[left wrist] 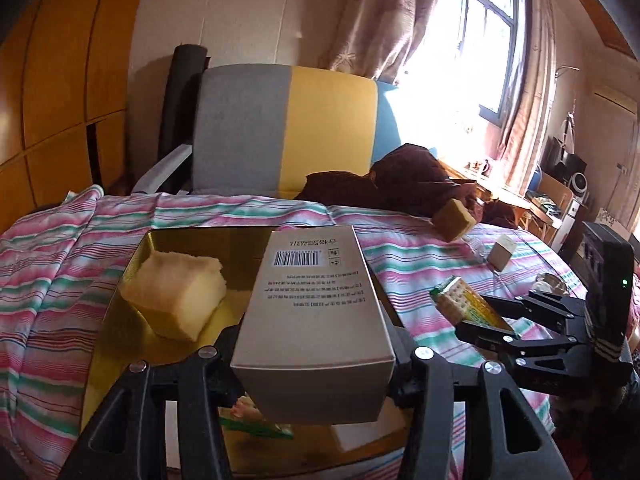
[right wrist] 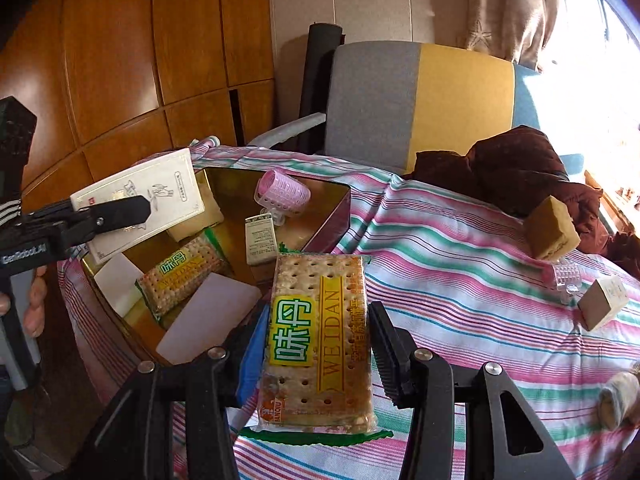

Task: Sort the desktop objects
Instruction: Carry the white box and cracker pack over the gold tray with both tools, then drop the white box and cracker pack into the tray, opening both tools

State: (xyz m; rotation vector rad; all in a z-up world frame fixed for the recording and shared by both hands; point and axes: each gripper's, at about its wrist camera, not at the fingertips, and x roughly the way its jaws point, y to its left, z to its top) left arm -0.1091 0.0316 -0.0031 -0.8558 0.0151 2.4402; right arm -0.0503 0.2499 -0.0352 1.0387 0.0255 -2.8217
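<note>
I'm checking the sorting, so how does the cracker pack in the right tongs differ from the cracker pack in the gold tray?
The held cracker pack is clamped in the right tongs above the striped cloth; the tray cracker pack lies loose inside the gold tray. The held one points straight ahead; the tray one lies slantwise, wedged among white boxes. Both show the same yellow-green WEIDAN label.

My left claw [left wrist: 316, 364] is gripping a grey box [left wrist: 316, 304] that is hanging over the gold tray [right wrist: 328, 204], blocking the tray's near half. Inside, a cracker packet [right wrist: 180, 280], a pink hair roller [right wrist: 282, 194] and a yellow sponge [left wrist: 176, 300] are crowding the tray floor. Right of the tray, the striped cloth [right wrist: 460, 280] is lying open, until a brown sponge [right wrist: 552, 228] and a small carton [right wrist: 604, 304] are interrupting it.
</note>
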